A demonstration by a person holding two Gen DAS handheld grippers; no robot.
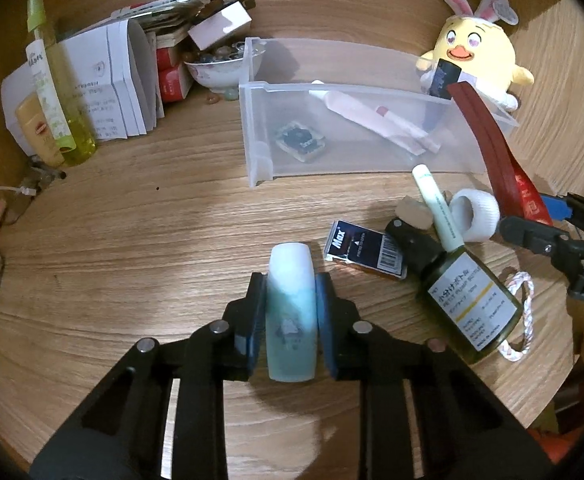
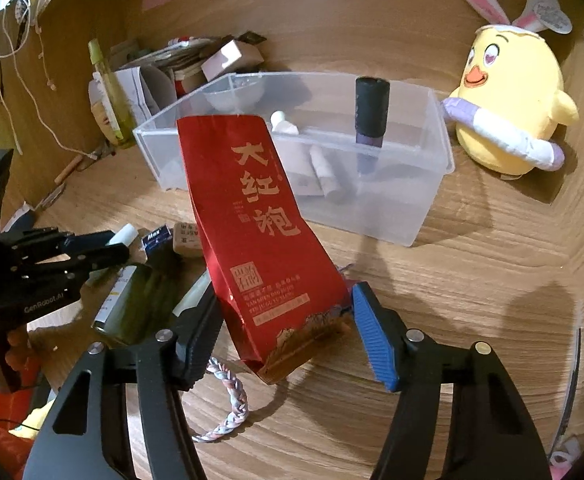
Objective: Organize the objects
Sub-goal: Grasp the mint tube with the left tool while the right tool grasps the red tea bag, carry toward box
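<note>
My left gripper (image 1: pixel 290 312) is shut on a white-and-teal tube (image 1: pixel 290 312) above the wooden table. My right gripper (image 2: pixel 284 328) holds a red tea packet (image 2: pixel 252 220) by its lower end; the packet stands tilted, and the right blue pad (image 2: pixel 373 340) shows a small gap from it. The packet also shows in the left wrist view (image 1: pixel 487 140), in front of the clear plastic bin (image 1: pixel 252 128). The bin (image 2: pixel 431 200) holds a white tube (image 1: pixel 371 116), a small dark square item (image 1: pixel 299 142) and a dark upright stick (image 2: pixel 369 120).
On the table near my grippers lie a green bottle (image 1: pixel 471 300), a Max staples box (image 1: pixel 365 250), a white ring (image 1: pixel 477 214) and a braided cord (image 2: pixel 232 396). A yellow chick plush (image 2: pixel 511 100) stands right of the bin. Papers, bottles (image 1: pixel 58 80) and a bowl (image 1: pixel 222 68) crowd the back left.
</note>
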